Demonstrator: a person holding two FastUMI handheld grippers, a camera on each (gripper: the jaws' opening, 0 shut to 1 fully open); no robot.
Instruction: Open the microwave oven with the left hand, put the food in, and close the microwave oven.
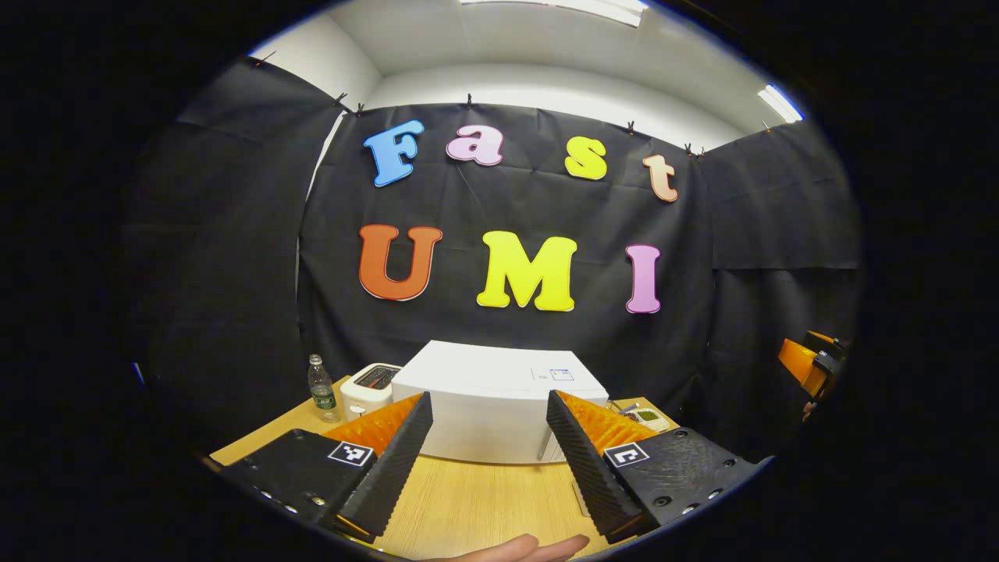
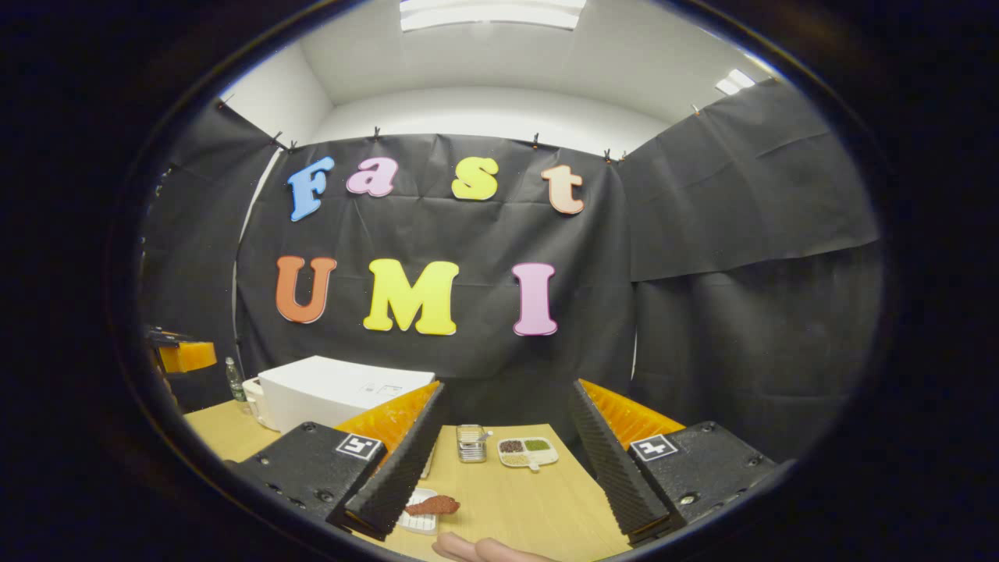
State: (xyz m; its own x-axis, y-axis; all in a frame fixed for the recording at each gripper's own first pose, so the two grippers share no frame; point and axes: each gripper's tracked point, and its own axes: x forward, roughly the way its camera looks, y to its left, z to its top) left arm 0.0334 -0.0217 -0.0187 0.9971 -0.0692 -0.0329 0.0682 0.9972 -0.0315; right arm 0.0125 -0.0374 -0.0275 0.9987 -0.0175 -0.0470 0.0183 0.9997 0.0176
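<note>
left claw (image 1: 488,460): jaws wide apart, nothing between them, held above the near part of the surface (image 1: 468,499), aimed at the microwave front.
right claw (image 2: 506,460): jaws spread wide, holding nothing, above the surface with the small items ahead of it.
microwave oven (image 1: 499,402): white box, door closed, sits toward the back of the surface; in the left gripper view it lies straight ahead between the fingers. In the right gripper view it is off to the left.
food (image 2: 431,506): reddish-brown piece lying on a small white tray (image 2: 414,521), near edge of surface, just beside the right claw's left finger, well apart from the microwave.
toaster (image 1: 368,388): white, just left of the microwave, close to touching.
water bottle (image 1: 321,389): upright, left of the toaster.
divided dish (image 2: 527,452): white, with dark, green and pale fillings, on the surface ahead of the right claw.
metal container (image 2: 471,442): small, just left of the divided dish.
hand (image 1: 538,548): fingers at the bottom edge of the left gripper view, below the claw.
other gripper: orange and black part at the right edge of the left gripper view, too cut off to tell its jaws.
</note>
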